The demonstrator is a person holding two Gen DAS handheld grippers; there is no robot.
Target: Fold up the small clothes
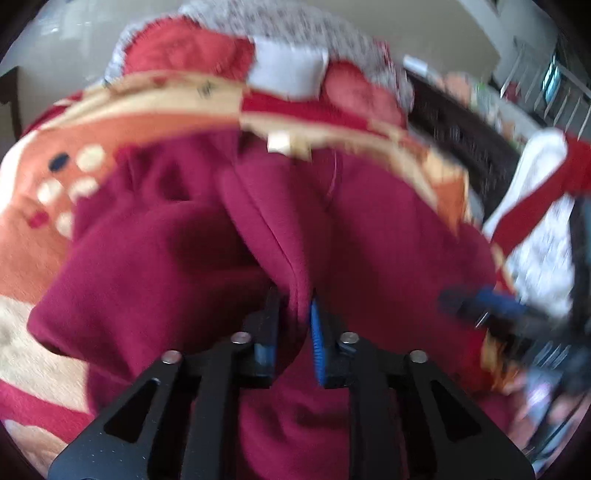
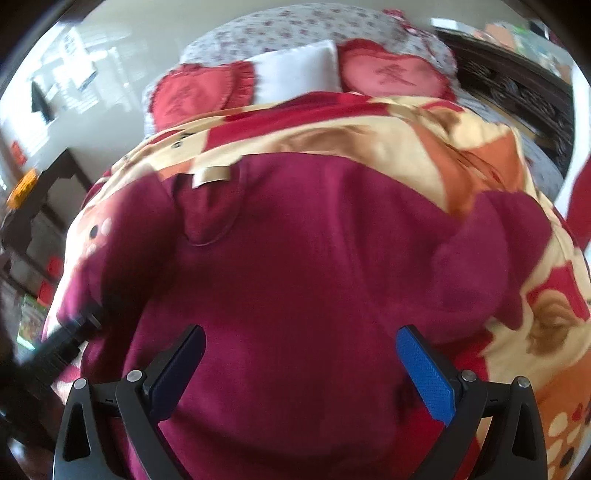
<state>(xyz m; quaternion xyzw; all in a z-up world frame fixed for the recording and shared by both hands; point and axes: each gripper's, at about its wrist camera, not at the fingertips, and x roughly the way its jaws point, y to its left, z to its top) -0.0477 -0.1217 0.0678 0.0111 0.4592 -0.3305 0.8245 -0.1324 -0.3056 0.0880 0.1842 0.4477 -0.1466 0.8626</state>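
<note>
Lying spread over a patterned blanket (image 2: 369, 144) on a bed, the maroon sweater (image 2: 295, 258) fills the middle of both views, its neckline with a pale label (image 2: 212, 176) turned toward the pillows at the head of the bed. The left claw (image 1: 295, 314) is closed on a raised ridge of the sweater, the maroon cloth pinched between its black finger and its blue pad (image 1: 316, 332), with the fold running up from the grip toward the label (image 1: 279, 142). The right claw (image 2: 300, 354) stands wide open just above the lower body of the sweater, its dark pad on one side and its blue pad (image 2: 424, 376) on the other, with nothing between them but the cloth lying beneath; whether the tips touch the fabric cannot be told. At the left edge of the sweater in the right wrist view a dark blurred shape, apparently the other tool, sits at the sleeve. Beyond the sweater's neckline lie two red cushions (image 2: 199, 92) with a white pillow (image 2: 295, 70) between them, on a flowered sheet (image 2: 295, 26). Dark carved wood (image 2: 517, 88) runs along the bed to the right of the sweater. Both views are smeared by motion blur
</note>
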